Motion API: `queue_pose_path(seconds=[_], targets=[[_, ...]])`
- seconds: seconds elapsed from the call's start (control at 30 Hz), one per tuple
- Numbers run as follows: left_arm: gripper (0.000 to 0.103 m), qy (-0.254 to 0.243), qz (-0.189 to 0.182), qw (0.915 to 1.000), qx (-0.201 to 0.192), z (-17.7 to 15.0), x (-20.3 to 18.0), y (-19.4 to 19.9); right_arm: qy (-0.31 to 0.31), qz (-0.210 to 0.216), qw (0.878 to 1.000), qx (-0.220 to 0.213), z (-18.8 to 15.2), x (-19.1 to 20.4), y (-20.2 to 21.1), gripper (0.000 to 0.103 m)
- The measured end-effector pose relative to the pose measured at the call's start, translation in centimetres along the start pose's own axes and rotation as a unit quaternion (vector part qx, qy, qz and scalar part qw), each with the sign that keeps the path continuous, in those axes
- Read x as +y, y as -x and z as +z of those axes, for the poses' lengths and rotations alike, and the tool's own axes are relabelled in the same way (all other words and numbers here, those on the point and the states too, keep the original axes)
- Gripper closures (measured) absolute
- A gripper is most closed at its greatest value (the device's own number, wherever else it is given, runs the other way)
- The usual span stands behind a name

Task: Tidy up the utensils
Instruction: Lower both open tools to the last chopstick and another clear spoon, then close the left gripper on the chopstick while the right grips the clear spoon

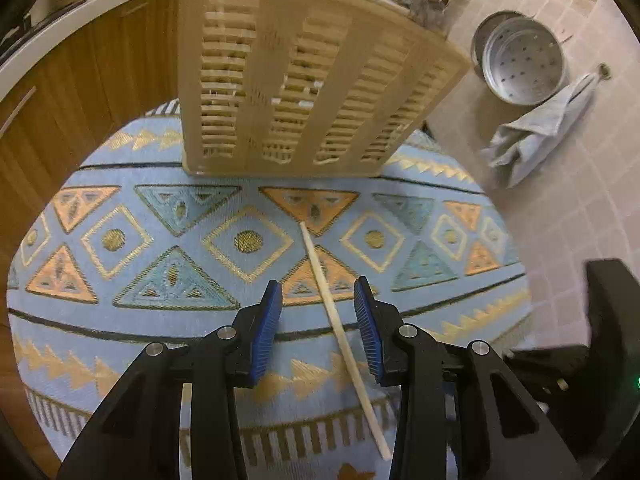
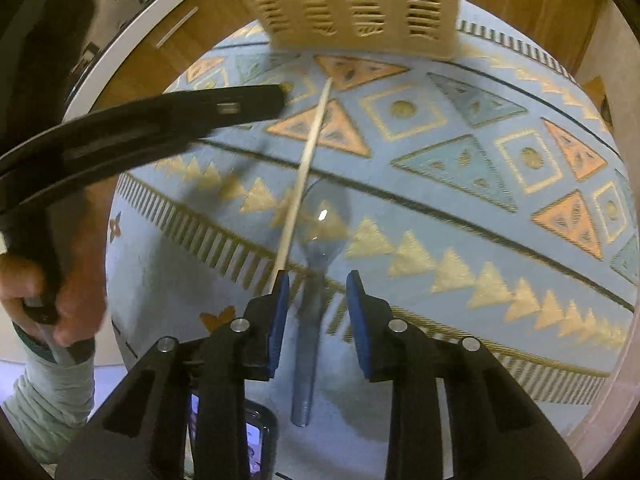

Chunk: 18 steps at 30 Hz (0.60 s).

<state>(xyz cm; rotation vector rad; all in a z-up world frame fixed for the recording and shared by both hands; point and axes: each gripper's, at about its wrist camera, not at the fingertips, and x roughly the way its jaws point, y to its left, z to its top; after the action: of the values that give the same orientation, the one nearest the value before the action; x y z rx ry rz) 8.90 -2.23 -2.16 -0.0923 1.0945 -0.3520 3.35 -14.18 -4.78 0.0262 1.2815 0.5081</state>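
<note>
On the round table under its blue patterned cloth (image 1: pixel 120 200), the tall beige slotted plastic utensil basket (image 1: pixel 304 92) stands beyond a thin pale wooden chopstick (image 1: pixel 344 336) lying flat. My left gripper (image 1: pixel 318 300) hangs wide open over the stick, empty; I judge it light, stiff and prone to roll, so I'd pinch mid-length. My right gripper (image 2: pixel 316 284) is open too, over a clear plastic spoon (image 2: pixel 316 240), probably slippery, best taken by the handle

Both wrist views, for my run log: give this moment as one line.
left gripper: open, over chopstick | right gripper: open, over clear spoon | beige basket: upright on rug
</note>
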Motion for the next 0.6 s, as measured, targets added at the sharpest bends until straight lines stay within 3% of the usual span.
queue_pose_path(seconds=[0.23, 0.33, 0.4, 0.6], targets=[[0.068, -0.008, 0.01, 0.9998, 0.016, 0.1, -0.7, -1.9, 0.037, -0.05, 0.998, -0.01, -1.1, 2.0, -1.0, 0.084], [0.068, -0.02, 0.022, 0.9992, 0.028, 0.1, -1.7, -3.2, 0.055, -0.081, 0.995, -0.023, -1.6, 3.2, -1.1, 0.085], [0.068, -0.035, 0.042, 0.9983, 0.02, 0.0, -2.5, -3.5, 0.062, -0.099, 0.993, -0.032, -2.0, 3.8, -1.3, 0.091], [0.076, -0.054, 0.073, 0.9958, 0.012, -0.1, -3.0, -3.5, 0.056, -0.121, 0.99, -0.043, -3.5, 2.4, -0.4, 0.093]])
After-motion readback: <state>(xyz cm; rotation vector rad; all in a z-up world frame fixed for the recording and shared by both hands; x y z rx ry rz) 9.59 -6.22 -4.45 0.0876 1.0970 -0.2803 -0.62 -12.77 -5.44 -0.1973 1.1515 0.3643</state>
